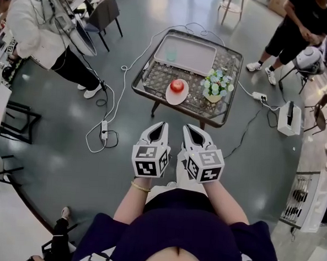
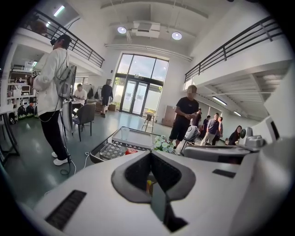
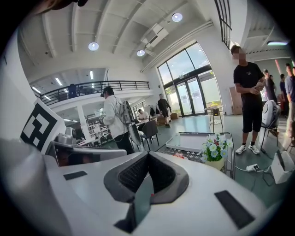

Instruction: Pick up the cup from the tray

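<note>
Fingers of left gripper [image 1: 156,130]: pressed together, empty, short of the desk [image 1: 155,80].
Cup [image 1: 171,55]: upright on tray [image 1: 198,58], desk's far side, well apart from both grippers.
Fingers of right gripper [image 1: 193,133]: together, empty.

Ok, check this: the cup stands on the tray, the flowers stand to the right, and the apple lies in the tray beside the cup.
Wrong on the apple: it lies on its own plate in front of the tray, not in it, as the head view shows. The cup does stand on the tray, and the flowers stand to the right.
</note>
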Demonstrator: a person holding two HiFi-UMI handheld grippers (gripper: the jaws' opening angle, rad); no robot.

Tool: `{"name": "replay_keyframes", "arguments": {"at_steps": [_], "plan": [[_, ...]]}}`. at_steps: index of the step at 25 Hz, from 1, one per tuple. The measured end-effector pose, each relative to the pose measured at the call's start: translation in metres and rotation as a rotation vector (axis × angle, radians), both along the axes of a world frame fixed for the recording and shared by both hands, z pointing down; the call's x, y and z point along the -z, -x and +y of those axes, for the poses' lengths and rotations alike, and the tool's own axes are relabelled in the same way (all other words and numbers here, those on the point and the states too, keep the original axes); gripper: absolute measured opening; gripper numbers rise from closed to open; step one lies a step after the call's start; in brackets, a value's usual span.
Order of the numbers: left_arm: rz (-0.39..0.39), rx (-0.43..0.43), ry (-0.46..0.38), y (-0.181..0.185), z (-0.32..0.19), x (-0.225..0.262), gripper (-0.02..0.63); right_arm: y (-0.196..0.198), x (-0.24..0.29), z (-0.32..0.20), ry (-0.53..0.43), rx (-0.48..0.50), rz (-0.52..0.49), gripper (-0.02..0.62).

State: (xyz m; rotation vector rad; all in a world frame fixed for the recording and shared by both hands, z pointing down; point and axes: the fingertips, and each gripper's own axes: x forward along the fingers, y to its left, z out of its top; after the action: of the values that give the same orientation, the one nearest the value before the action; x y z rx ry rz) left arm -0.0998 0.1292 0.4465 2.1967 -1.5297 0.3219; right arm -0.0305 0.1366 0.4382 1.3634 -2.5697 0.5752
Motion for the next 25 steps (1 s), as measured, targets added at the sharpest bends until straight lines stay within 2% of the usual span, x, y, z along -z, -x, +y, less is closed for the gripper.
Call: {"name": "replay_keyframes", "arguments": {"at_steps": [11, 25], "plan": [[-0.015, 0.035, 0.0, -0.017, -0.106, -0.003, 0.008, -0.013, 0.003, -0.116, -0.008, 0.044, 0.008, 0.01], [-0.017, 0.087, 0.007, -0.043, -0.223, -0.021, 0.008, -0.042, -0.013, -0.232, 0.015, 0.102, 0.03, 0.01]]}}
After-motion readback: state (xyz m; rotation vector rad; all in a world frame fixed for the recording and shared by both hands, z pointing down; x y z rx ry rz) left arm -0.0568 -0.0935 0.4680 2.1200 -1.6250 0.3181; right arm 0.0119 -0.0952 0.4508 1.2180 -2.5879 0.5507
